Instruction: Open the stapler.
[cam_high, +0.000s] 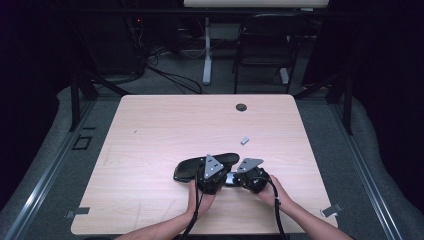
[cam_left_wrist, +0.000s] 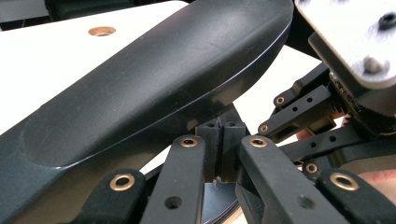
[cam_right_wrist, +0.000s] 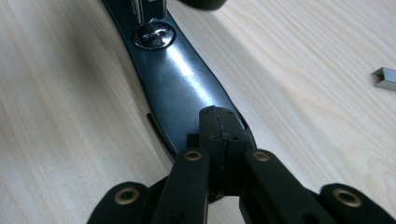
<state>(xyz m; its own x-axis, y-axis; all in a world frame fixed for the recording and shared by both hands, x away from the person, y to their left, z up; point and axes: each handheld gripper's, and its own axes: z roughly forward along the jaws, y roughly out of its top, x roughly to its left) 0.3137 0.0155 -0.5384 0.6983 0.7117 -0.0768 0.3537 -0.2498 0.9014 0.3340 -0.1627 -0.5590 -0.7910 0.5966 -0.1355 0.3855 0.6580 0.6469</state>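
Two grippers meet over one black stapler (cam_high: 206, 166) in the high view, and I read that as a two-point hold: one tool steadying the body while the other works the base. From the table's (cam_high: 150, 125) centre the stapler lies toward six o'clock, its dark top arm running out toward nine o'clock. My left gripper (cam_high: 210, 186) sits over its middle, my right gripper (cam_high: 254, 184) just beside it at three o'clock. A small strip of staples (cam_high: 245, 141) lies apart on the wood at about one o'clock from the stapler, probably the refill waiting its turn. From up here the grey plates cover both sets of jaws, so I cannot tell the grip.

Left gripper view: the stapler's top arm (cam_left_wrist: 154, 79) sweeps from seven o'clock to one o'clock above my jaws, which are pressed together with no gap between the tips. Whether they pinch a thin edge underneath is hidden in shadow; I judge they are simply clenched beneath the arm. The right gripper (cam_left_wrist: 327, 116) crowds in at three o'clock, blurred.

Right gripper view: my jaws are clamped on the tail end of the shiny metal base (cam_right_wrist: 180, 88), which runs away toward twelve o'clock, pinning it flat. The staples (cam_right_wrist: 385, 78) are cut off at the frame's three o'clock edge.
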